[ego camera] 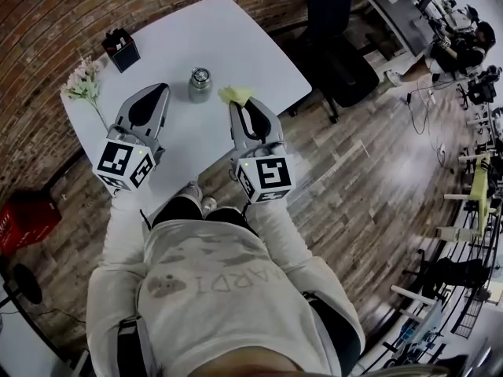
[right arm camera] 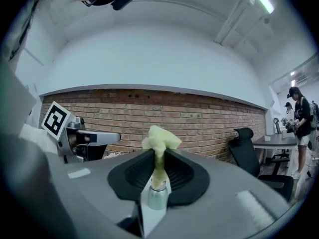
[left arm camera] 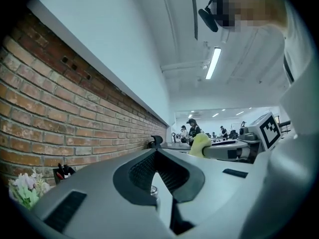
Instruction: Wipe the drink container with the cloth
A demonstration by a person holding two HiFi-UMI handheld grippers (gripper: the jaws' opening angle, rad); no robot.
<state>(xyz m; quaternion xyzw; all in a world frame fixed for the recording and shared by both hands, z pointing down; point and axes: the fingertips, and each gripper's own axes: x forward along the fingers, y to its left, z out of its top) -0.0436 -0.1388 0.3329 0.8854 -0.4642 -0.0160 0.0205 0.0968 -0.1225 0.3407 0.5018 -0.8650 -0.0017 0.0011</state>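
Observation:
The drink container [ego camera: 200, 84], a small metal flask with a lid, stands upright on the white table [ego camera: 196, 34] between my two grippers. My right gripper [ego camera: 236, 105] is shut on a bunched yellow cloth [ego camera: 236, 94], just right of the flask and apart from it. In the right gripper view the cloth [right arm camera: 159, 142] sticks up from between the pads, with the flask [right arm camera: 157, 195] showing low in the gap. My left gripper [ego camera: 162, 89] is left of the flask, shut and holding nothing. The left gripper view shows its tips [left arm camera: 157, 152] meeting, and the other gripper's cloth [left arm camera: 200, 145] beyond.
A black pen holder [ego camera: 120, 49] stands at the table's far left corner, and a spray of pale flowers [ego camera: 82, 81] lies at the left edge. A black office chair [ego camera: 339, 65] stands off the table's right side. A red crate [ego camera: 23, 218] sits on the floor left.

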